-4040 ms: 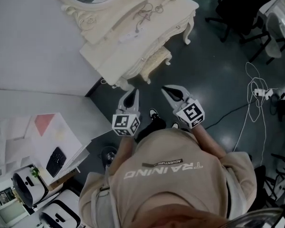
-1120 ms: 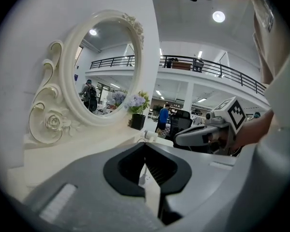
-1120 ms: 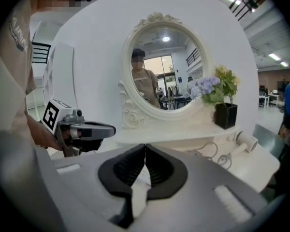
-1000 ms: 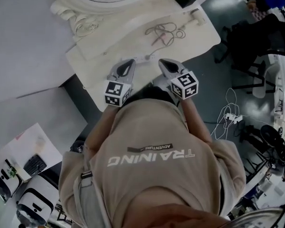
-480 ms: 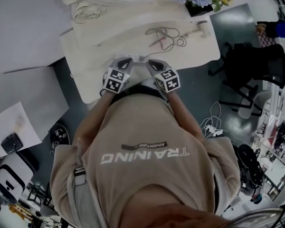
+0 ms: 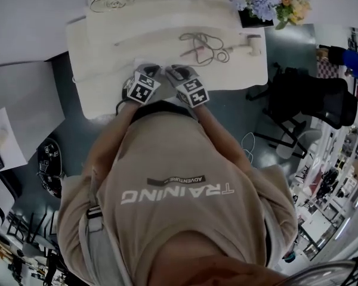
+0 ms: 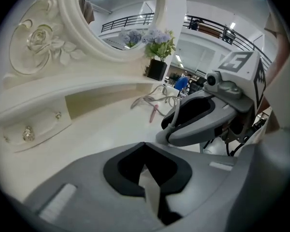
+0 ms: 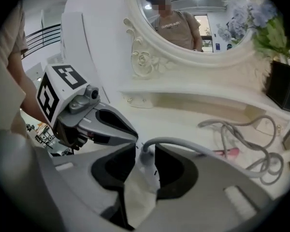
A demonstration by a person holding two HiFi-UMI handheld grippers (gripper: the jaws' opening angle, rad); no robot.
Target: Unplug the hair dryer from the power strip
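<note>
**Right gripper at the plug, left gripper closed beside it**

The right gripper (image 8: pixel 145 150) has its jaws pressed on either side of the plug (image 8: pixel 144 158), at the end of a grey cable (image 8: pixel 193 146) that arches away over its right jaw. Under the plug, in the gap between the jaws, shows a white body that appears to be the power strip (image 8: pixel 134 197). The left gripper (image 7: pixel 145 145) has its jaw tips together with nothing held. Its nose lies just beside the right gripper's tip.

Both grippers work at the front edge of the cream vanity table (image 6: pixel 104 97), with the person's body close behind them. Beyond the right gripper the cable runs into a tangle of loops (image 6: pixel 204 43), and a pink object (image 6: pixel 191 52) lies among them. The hair dryer (image 6: pixel 252 43) rests past the loops, near the right end of the table and the pot of flowers (image 6: pixel 267 5).

At the back stand a raised shelf with small drawer knobs (image 7: pixel 27 134) and the carved mirror frame (image 8: pixel 144 62). To the left of the left gripper the tabletop is bare out to its edge. A black office chair (image 6: pixel 313 100) stands on the floor off the right end of the table.
</note>
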